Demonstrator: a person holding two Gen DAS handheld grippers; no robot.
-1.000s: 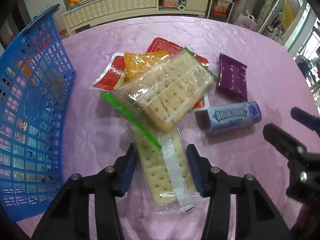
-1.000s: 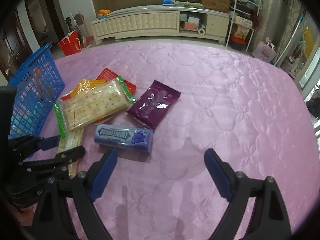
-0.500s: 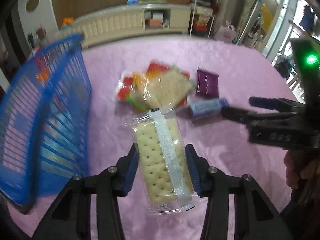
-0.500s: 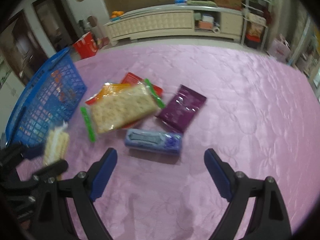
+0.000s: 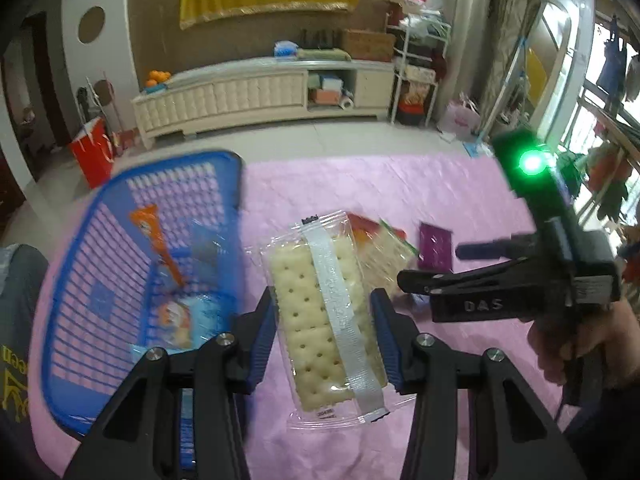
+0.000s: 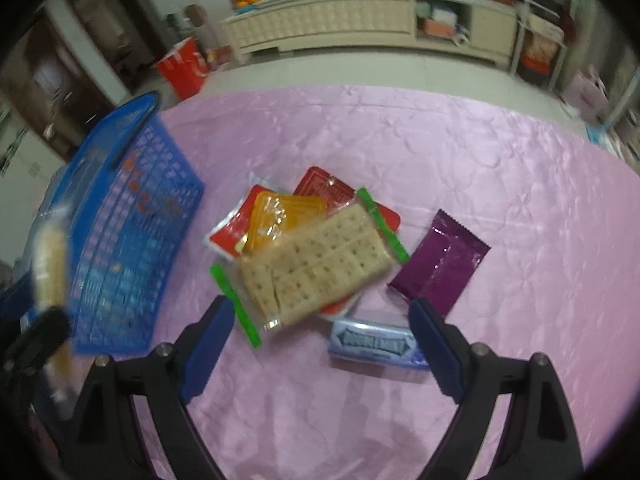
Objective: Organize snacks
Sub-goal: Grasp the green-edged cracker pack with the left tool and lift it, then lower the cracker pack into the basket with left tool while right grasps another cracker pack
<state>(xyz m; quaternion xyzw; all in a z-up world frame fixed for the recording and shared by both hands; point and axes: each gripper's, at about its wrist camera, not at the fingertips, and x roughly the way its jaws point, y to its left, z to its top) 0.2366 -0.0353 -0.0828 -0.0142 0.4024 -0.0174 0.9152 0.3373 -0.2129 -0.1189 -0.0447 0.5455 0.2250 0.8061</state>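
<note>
Lifting a cracker pack (image 5: 326,312) clear of the pile, the left gripper (image 5: 325,320) is clenching it by its long edges.

A second ago the pack was lying flat on the pink table (image 6: 460,152) below the heap; now it is hanging in the air just beside the blue basket (image 5: 120,280) at the table's left edge, so a drop looks near. The right gripper (image 6: 320,344) is hovering wide apart, grasping nothing, over the gum pack (image 6: 374,344).

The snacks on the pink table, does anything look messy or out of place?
Yes: the loose snacks sit in an overlapping heap. A cracker pack lies across the orange packet and red packets, beside the blue basket.
</note>
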